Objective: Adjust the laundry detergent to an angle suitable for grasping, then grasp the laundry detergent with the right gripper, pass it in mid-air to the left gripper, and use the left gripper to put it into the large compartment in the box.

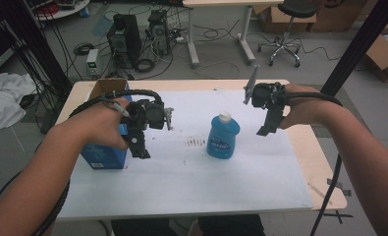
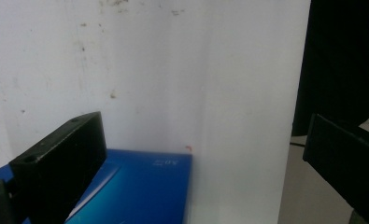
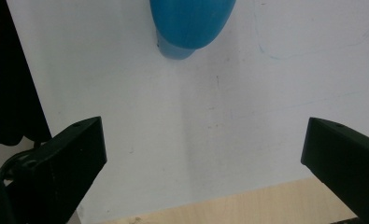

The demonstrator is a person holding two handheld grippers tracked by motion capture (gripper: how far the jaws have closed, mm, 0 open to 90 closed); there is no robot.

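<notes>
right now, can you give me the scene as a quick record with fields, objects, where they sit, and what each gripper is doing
surface: white sheet over a wooden table
bottle: blue bottle with white cap, upright near the sheet's centre
box: blue box, top open, at the sheet's left edge
left gripper: left gripper open, holding nothing, over the box's right side
right gripper: right gripper open, holding nothing, right of the bottle, not touching it
marks: dark smudges on the sheet left of the bottle
</notes>
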